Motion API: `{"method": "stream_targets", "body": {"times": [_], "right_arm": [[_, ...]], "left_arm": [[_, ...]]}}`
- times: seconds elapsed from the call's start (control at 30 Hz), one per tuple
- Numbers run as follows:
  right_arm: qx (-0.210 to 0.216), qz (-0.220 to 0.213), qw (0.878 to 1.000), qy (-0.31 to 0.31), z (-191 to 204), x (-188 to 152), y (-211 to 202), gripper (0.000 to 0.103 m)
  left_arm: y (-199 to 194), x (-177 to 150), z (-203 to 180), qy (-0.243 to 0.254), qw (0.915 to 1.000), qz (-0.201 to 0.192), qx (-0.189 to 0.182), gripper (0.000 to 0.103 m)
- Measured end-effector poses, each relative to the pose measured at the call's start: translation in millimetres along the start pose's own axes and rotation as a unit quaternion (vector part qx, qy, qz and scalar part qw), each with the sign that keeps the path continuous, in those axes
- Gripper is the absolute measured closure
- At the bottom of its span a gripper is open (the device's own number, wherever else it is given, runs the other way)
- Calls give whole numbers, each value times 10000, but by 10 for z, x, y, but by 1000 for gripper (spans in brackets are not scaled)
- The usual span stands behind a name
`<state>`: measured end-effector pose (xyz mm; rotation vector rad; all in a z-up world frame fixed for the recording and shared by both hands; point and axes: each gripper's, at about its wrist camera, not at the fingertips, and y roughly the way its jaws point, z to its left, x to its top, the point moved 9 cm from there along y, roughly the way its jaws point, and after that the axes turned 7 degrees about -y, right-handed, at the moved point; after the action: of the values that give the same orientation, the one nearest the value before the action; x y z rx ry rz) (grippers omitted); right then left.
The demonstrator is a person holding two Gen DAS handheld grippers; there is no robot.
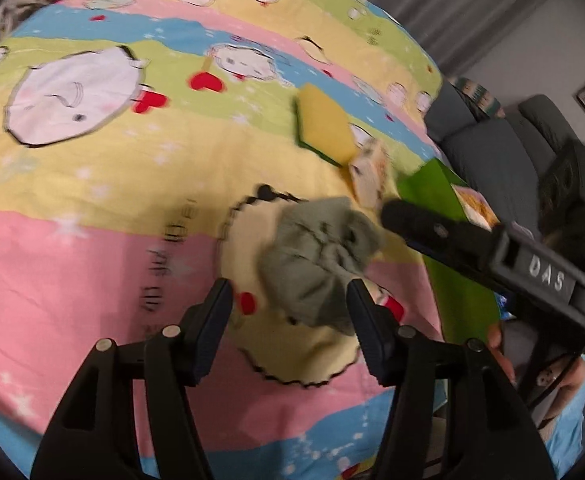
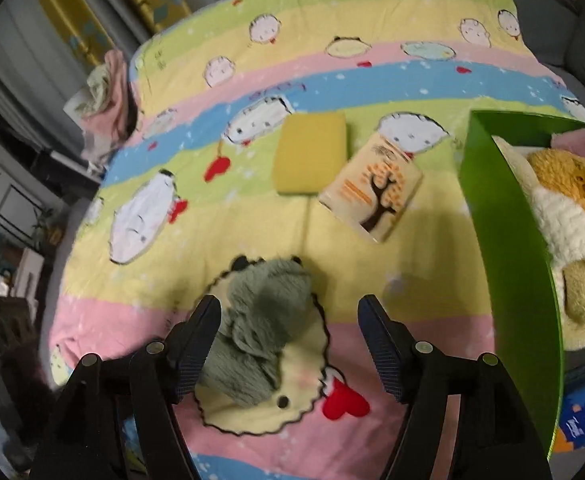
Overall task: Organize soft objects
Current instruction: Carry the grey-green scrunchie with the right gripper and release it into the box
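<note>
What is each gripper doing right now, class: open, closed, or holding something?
Left gripper: open, the grey-green cloth lying between its fingers, not pinched.
Right gripper: open, holding nothing; the same cloth lies by its left finger.

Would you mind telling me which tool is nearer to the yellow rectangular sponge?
The right tool. In the left wrist view its tip reaches past the crumpled grey-green cloth towards the sponge, while the left tool sits behind the cloth.
</note>
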<state>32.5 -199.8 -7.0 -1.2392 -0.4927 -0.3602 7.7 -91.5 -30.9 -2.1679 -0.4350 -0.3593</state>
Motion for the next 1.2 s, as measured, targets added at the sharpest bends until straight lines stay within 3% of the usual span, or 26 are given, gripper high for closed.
{"method": "stream_targets", "body": {"times": [0.07,0.2,0.27,0.33,0.43,0.57,0.87,1.03,1.2], "right_arm": [[166,-115,9998,26,46,46,28,31],[331,-4,9994,-39,175,81,281,35],[423,212,9989,-64,229,22,447,58],[414,391,9984,-60,250,-33,573,68],[309,273,9991,-77,217,-53,549,83],[654,160,9977,14,242,-52,414,84],[497,-1139,9919,269,-86,151,-635,84],[203,-1678,9838,593,-506,109,-1208,84],[-337,-1949,9761,904,-974,-28,-1603,84]], "left_arm": [[92,-51,-42,8,9999,127,-54,48],[209,-92,-71,99,9999,120,-38,68],[232,-75,-72,164,9998,78,-1,76],[235,-59,-86,168,9998,31,-108,80],[190,-17,-199,366,9991,-157,-174,82],[41,39,-459,685,9960,-391,-423,82],[-179,7,-1478,1359,9806,-684,-1238,82],[-24,-131,-2035,1757,9722,-469,-1478,82],[232,-350,-2467,1969,9661,-115,-1667,82]]}}
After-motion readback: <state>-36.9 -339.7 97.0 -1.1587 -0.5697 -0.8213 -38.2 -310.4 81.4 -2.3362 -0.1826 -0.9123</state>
